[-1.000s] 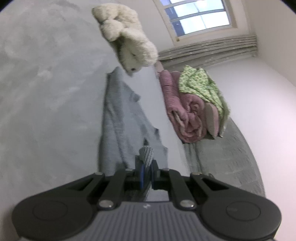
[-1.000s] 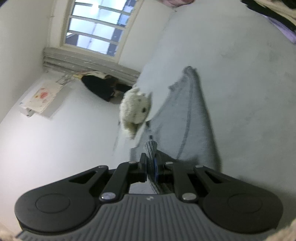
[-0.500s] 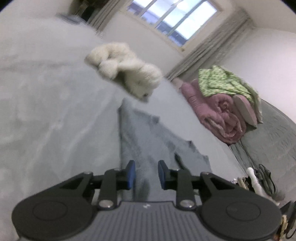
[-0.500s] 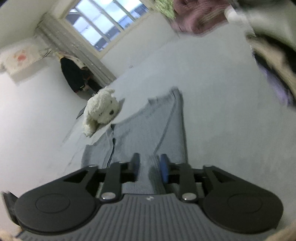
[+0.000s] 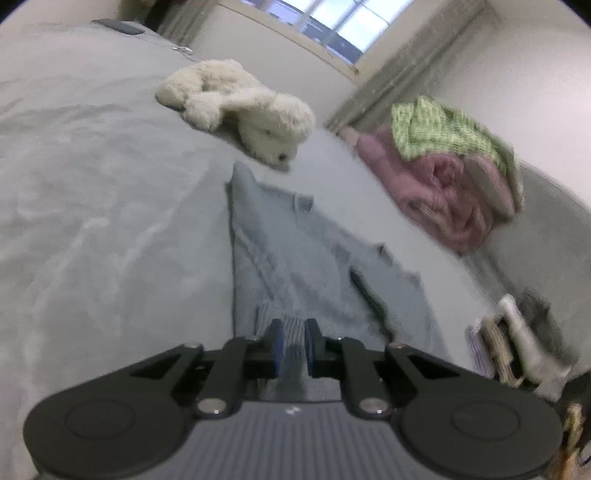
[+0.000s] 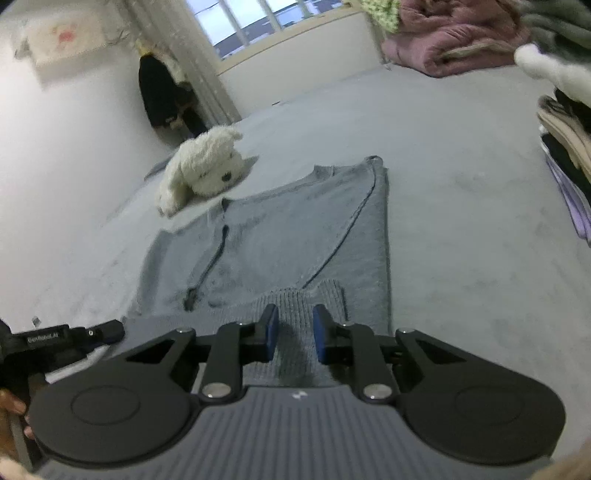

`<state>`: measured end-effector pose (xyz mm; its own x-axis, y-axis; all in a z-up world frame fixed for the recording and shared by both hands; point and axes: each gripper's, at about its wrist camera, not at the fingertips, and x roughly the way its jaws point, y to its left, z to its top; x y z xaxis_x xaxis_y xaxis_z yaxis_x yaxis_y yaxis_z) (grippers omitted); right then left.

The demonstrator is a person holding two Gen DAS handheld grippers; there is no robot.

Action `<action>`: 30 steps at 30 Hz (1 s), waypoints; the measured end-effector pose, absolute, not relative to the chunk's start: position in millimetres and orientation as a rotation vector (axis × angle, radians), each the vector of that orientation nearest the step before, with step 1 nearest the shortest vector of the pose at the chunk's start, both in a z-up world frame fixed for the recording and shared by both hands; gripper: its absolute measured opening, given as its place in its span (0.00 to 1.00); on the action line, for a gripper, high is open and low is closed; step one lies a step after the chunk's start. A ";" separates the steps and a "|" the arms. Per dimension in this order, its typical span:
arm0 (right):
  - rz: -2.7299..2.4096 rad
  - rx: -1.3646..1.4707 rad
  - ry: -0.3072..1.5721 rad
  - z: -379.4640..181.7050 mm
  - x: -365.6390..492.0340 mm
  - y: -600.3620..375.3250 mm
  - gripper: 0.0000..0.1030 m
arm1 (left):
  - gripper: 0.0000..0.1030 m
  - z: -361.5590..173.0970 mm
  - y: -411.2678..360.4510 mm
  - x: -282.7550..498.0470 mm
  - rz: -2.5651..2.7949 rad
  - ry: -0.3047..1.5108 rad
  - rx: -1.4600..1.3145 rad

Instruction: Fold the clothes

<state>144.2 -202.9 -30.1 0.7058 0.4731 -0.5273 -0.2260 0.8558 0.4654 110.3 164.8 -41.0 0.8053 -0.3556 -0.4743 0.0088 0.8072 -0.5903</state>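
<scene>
On the grey bed (image 6: 461,155), the grey sweater (image 6: 295,221) now lies flat with its ribbed hem toward the near edge, where a second ago both tongs pinched bunched cloth with the views steeply rolled. Both views have levelled since. The left gripper (image 5: 293,345) is closing, blue pads tight against a ribbed fold of hem. The right gripper (image 6: 293,332) is also narrowing, but its pads stand apart over the hem, grasping nothing. Just beyond the sweater's far edge lies a white plush dog (image 6: 203,166). Pink bedding (image 5: 443,192) under a green cloth (image 5: 443,129) sits at the far corner, folded clothes (image 6: 565,147) at the right edge, below a window (image 6: 251,22).
</scene>
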 end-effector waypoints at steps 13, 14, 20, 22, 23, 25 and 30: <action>0.574 0.253 0.720 -24.8 107.1 -167.9 0.31 | 0.13 -41.1 122.4 78.9 -0.422 0.717 -0.361; 0.571 0.249 0.722 -25.6 104.3 -170.6 0.30 | 0.13 -42.1 125.4 75.4 -0.426 0.720 -0.354; 0.557 0.237 0.727 -30.5 79.7 -196.3 0.29 | 0.13 -42.8 154.9 45.6 -0.460 0.720 -0.374; 0.554 0.237 0.727 -30.1 71.0 -204.9 0.29 | 0.14 -44.9 163.3 36.1 -0.474 0.731 -0.384; 0.553 0.237 0.727 -29.4 66.7 -209.3 0.29 | 0.14 -46.1 166.6 31.2 -0.479 0.737 -0.383; 0.556 0.247 0.730 -28.7 59.5 -217.2 0.29 | 0.15 -48.3 171.4 22.9 -0.476 0.753 -0.370; 0.572 0.264 0.763 -28.8 44.9 -234.1 0.30 | 0.19 -51.1 180.1 7.1 -0.482 0.816 -0.337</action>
